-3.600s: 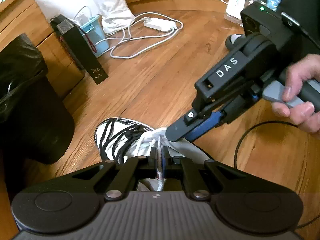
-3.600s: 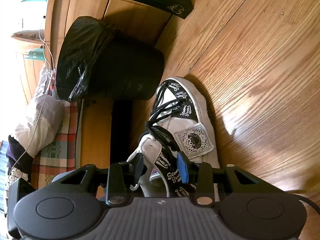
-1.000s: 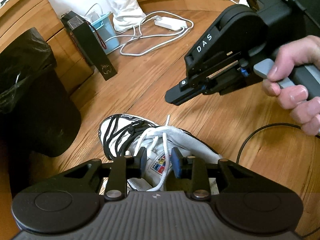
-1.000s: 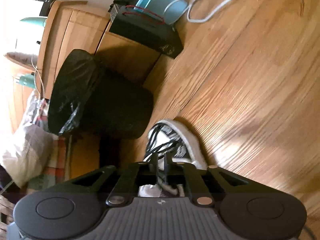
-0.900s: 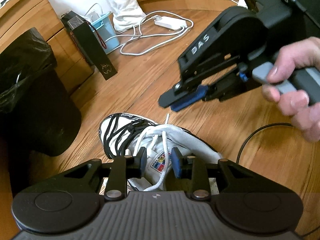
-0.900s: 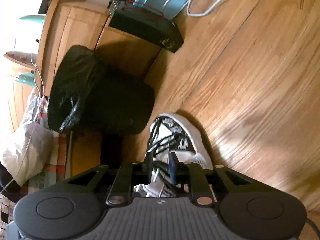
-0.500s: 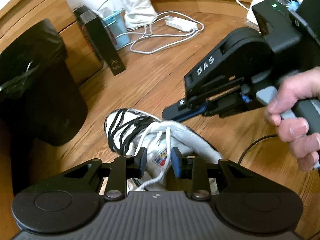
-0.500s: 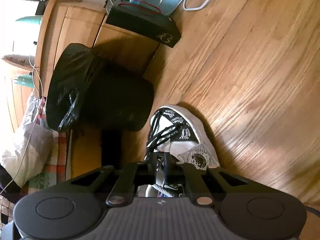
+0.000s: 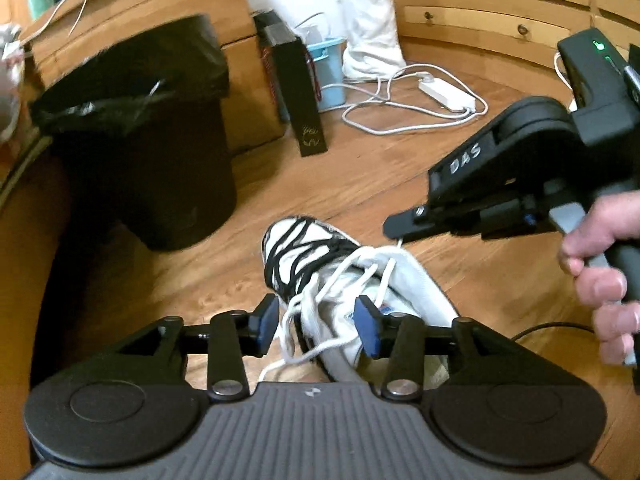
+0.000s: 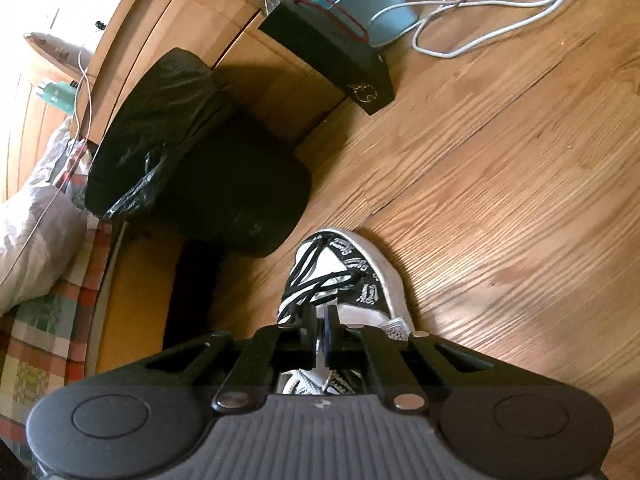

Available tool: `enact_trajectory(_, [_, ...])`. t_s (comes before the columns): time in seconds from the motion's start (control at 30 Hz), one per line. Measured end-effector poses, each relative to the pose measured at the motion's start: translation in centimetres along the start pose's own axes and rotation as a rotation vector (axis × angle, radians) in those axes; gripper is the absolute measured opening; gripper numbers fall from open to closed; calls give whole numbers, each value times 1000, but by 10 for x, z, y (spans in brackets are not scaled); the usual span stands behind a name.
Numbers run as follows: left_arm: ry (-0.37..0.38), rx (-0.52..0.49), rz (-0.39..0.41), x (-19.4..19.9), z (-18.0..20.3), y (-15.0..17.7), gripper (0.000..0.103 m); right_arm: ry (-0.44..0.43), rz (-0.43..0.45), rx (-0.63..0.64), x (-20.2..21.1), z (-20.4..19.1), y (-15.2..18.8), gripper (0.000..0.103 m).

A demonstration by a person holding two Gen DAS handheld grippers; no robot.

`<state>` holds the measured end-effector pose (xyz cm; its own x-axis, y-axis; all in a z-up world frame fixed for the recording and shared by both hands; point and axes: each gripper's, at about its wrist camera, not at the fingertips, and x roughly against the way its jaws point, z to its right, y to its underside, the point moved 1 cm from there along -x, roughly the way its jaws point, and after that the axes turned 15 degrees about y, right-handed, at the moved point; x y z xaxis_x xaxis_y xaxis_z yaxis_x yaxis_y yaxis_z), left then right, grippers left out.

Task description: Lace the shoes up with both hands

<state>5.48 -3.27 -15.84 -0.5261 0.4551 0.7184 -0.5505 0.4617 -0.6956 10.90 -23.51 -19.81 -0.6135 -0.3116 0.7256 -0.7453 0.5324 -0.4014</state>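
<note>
I am holding my left gripper (image 9: 316,326) low over the white shoe (image 9: 384,280), its blue-padded fingers (image 9: 367,332) spread wide with nothing between them; loose loops of the white lace (image 9: 308,336) are lying in that gap, untouched. The shoe is sitting on the wooden floor (image 9: 360,184), just beside a second shoe with black laces (image 9: 298,248), and both are near the black bin (image 9: 148,152). My right gripper (image 9: 394,229) is hovering at the far edge of the white shoe's collar, where the tip of the white lace is poking up against its nose. In its own wrist view its fingers (image 10: 308,330) are pressed nearly together around a pale strand (I am fairly sure it is the white lace, though blur is hiding the contact). My right hand (image 9: 600,272) is squeezing the trigger.
</note>
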Motion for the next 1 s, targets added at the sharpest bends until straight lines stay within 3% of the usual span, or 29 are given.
enact_trajectory(0.27, [-20, 170, -55, -11, -1, 15, 47, 28, 25, 9, 3, 1, -7, 4])
enact_trajectory(0.43, [15, 243, -93, -20, -6, 16, 45, 55, 70, 23, 11, 4, -19, 4])
enact_trajectory(0.63, [8, 285, -98, -23, -11, 20, 45, 79, 137, 0, 24, 15, -40, 4])
enact_trajectory(1.0, [8, 258, -101, -23, -8, 18, 45, 139, 245, -15, 47, 33, -68, 4])
